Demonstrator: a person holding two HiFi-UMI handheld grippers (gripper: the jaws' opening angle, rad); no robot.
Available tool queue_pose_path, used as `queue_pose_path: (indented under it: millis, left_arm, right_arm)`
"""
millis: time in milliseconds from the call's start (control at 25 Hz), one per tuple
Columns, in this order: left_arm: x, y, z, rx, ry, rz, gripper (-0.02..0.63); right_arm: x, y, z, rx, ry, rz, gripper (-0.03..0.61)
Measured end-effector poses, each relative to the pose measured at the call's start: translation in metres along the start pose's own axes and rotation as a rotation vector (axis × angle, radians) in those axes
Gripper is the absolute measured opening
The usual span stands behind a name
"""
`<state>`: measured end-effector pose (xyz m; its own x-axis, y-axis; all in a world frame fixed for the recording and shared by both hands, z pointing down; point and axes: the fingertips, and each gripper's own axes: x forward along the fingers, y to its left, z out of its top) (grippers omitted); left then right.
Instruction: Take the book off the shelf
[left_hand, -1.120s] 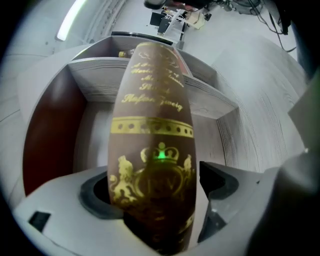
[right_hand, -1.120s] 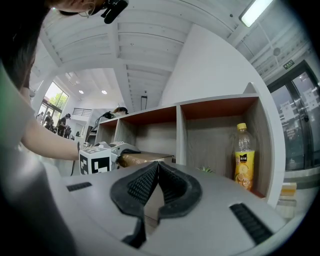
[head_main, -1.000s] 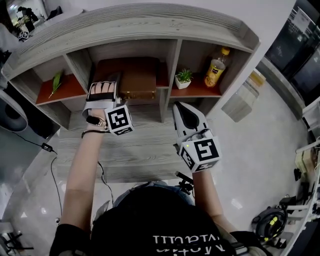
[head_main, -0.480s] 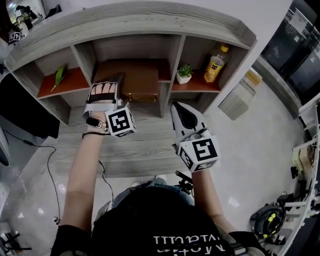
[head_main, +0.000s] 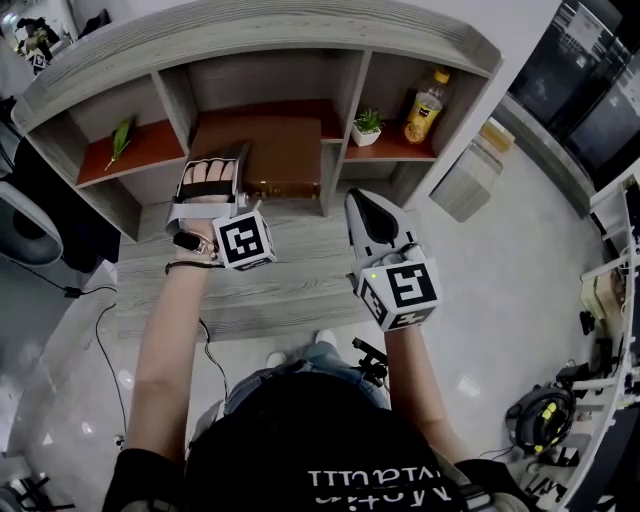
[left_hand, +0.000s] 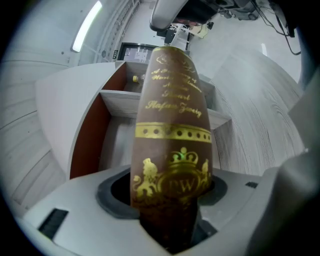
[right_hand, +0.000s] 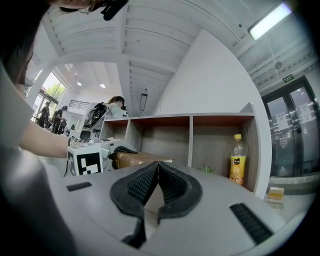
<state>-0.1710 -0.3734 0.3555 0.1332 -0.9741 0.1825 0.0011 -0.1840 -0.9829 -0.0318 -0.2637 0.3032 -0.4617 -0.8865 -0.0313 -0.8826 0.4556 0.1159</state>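
Book (head_main: 285, 155): we find it lying flat in the middle compartment of the shelf (head_main: 270, 40), its gilt spine along the compartment's front edge.
Left gripper (head_main: 232, 172): at the book's front left corner. Its jaws are closing with the spine (left_hand: 172, 140) between them, and the pads are already on the covers.
Right gripper (head_main: 365, 212): clenched on nothing, hovering over the desk (head_main: 270, 275) in front of the shelf's right divider.
Change: a second ago the left jaws stood wide at that corner; now they pinch it. The book itself has not shifted, nor has the right gripper.
Meaning: we judge the grasp as good as made, with the draw-out over the front edge yet to come.
Other contents: leaf (head_main: 120, 140) in the left compartment; small plant (head_main: 367, 125) and bottle (head_main: 425, 105) in the right compartment.
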Motion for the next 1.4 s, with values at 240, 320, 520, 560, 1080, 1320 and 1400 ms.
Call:
queue_pose_path:
  millis: [240,320,520,560,1080,1320,1400]
  left_arm:
    - [-0.033,0.002,0.004,-0.002,-0.049,0.015,0.236]
    - [-0.042,0.001,0.004,0.000,-0.068,0.026,0.236]
    - [-0.063,-0.009,0.003,0.008,-0.091,-0.018,0.235]
    - [-0.067,-0.010,0.005,0.005,-0.100,-0.024,0.234]
    - [-0.087,-0.022,0.007,-0.161,-0.100,-0.039,0.233]
    - [-0.086,-0.034,0.010,-0.303,-0.046,-0.080,0.232]
    - [-0.086,-0.037,0.012,-0.358,-0.027,-0.087,0.233]
  right_arm:
    - [-0.018,0.023,0.001,0.002,0.006,-0.038,0.016]
    - [-0.024,0.032,0.001,0.000,0.009,-0.049,0.015]
    - [-0.033,0.047,0.003,-0.007,0.005,-0.073,0.015]
    - [-0.034,0.049,0.004,-0.007,0.003,-0.077,0.015]
    - [-0.042,0.056,0.000,-0.034,0.014,-0.048,0.015]
    - [-0.043,0.045,-0.001,-0.056,0.045,0.019,0.015]
    - [-0.043,0.039,-0.002,-0.060,0.052,0.036,0.015]
